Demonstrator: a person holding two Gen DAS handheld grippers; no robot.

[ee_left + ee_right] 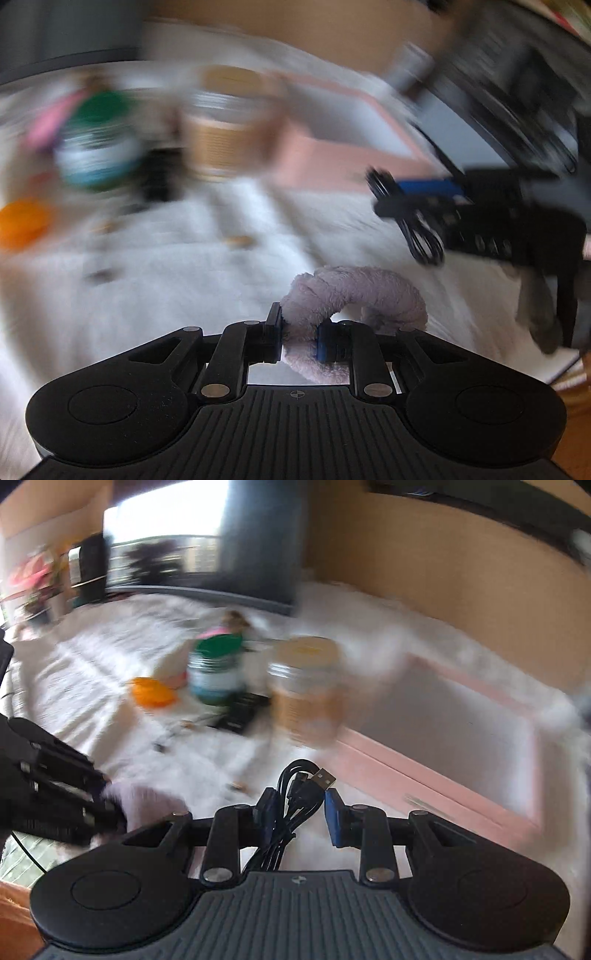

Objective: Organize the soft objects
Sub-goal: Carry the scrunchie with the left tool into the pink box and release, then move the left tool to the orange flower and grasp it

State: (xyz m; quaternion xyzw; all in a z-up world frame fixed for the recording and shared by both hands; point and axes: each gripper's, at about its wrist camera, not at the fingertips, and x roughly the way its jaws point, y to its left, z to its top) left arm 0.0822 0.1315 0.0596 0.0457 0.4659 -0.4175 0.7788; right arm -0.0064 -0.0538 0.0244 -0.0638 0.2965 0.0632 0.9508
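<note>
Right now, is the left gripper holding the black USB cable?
No, the left gripper is clamped on a fluffy lilac scrunchie; the USB cable sits in the right gripper.

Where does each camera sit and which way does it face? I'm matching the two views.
Left wrist: on the left gripper, facing down along its fingers at a lilac scrunchie clamped there; right gripper at right.
Right wrist: on the right gripper, facing its black USB cable; left gripper at left.
Shared: white cover, pink tray, jars.

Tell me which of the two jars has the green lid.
The left jar, beside the orange bowl. The other jar, nearer the pink tray, has a pale tan lid.
</note>
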